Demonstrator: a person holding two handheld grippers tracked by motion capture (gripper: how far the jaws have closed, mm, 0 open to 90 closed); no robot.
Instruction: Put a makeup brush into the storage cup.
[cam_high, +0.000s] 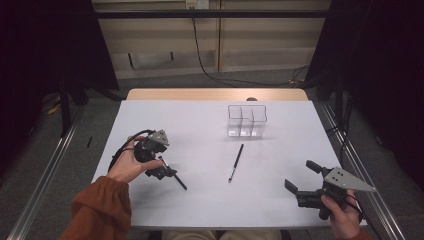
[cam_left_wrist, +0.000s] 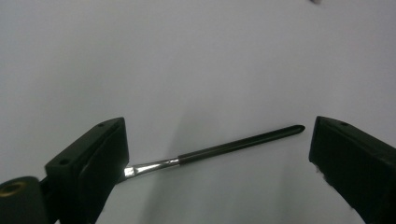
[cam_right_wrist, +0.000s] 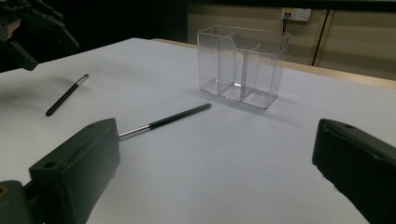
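Two thin black brushes with silver ferrules lie on the white table (cam_high: 200, 200). One brush (cam_high: 176, 179) (cam_left_wrist: 219, 148) (cam_right_wrist: 65, 96) lies at the left, directly under my left gripper (cam_high: 161, 170) (cam_left_wrist: 219, 140). That gripper points down at it, open, with its jaws wide on either side and the ferrule end close to one jaw. The other brush (cam_high: 236, 162) (cam_right_wrist: 163, 121) rests in the middle of the table. At the front right, my right gripper (cam_high: 302, 176) (cam_right_wrist: 215, 154) stands open and holds nothing, aimed toward the middle brush.
A clear plastic box (cam_high: 246, 121) (cam_right_wrist: 243, 65) with upright dividers stands at the back centre-right of the table. A cable (cam_high: 210, 70) runs across the floor beyond the far edge. Dark curtains flank both sides.
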